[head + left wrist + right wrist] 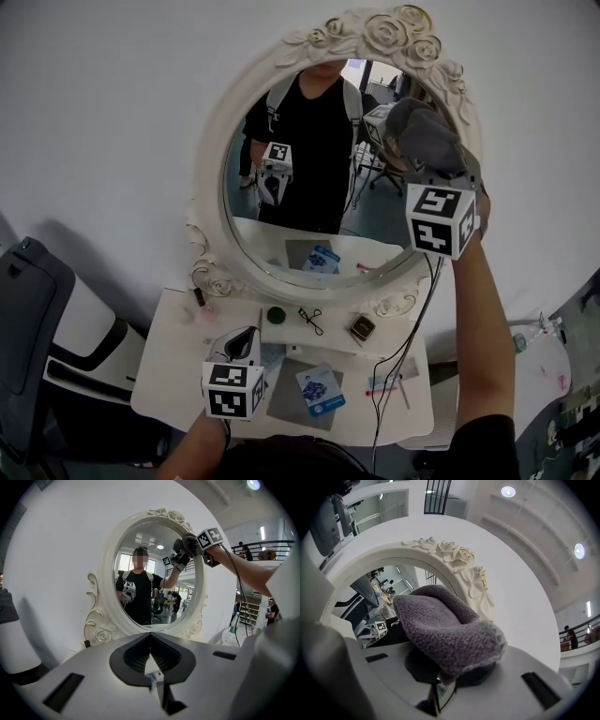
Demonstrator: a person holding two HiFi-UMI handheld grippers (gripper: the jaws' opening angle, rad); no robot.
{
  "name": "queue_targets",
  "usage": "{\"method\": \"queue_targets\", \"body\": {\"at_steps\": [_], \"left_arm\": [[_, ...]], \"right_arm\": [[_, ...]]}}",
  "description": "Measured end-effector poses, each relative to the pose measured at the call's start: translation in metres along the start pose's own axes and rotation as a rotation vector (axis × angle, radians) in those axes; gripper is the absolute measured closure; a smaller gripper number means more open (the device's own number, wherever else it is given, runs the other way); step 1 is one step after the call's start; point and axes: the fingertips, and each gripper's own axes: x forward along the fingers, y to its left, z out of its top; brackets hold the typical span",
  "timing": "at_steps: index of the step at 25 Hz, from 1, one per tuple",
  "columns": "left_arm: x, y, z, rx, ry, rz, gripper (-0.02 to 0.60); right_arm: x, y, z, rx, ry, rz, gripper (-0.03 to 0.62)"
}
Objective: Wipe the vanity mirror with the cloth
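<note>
Vanity mirror (pixel 319 187), one, oval, white frame with carved roses on top; its lower rim is partly hidden in the left gripper view by that gripper's own body, and the right gripper view shows only its upper arc. Cloth (pixel 427 136), one, grey and fleecy, sits at the mirror's upper right, against the glass just under the roses. Right gripper (pixel 433 173), one, raised to the same spot and clamped on the cloth. In its own view the cloth (pixel 445 630) bulges over the jaws and covers the pads, so the exact bite cannot be seen. Left gripper (pixel 246 342), one, is low in front of the mirror's bottom rim, over the table (pixel 169 375). Its own view shows the jaws (pixel 151 656) closed together with nothing between them. Only the head view shows the table items below the mirror: one round green item (pixel 275 315), one small brown box (pixel 362 327), one blue packet (pixel 321 389). Their details are too small to read. The left gripper view alone shows the cloth (pixel 187 543) meeting its reflection.
</note>
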Motion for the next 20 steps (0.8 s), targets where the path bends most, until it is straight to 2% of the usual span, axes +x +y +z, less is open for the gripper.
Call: {"method": "queue_targets", "body": {"at_steps": [8,20], "left_arm": [[0.001,0.015,-0.009,-0.016,0.023,0.028,0.578],[0.018,-0.011,-0.014,0.025,0.063,-0.025,0.578]], "right_arm": [[-0.004,0.013,-0.007,-0.008,-0.001,-0.011,0.559],[-0.031,0.08,-0.069,-0.019,0.094,0.11,0.559]]}}
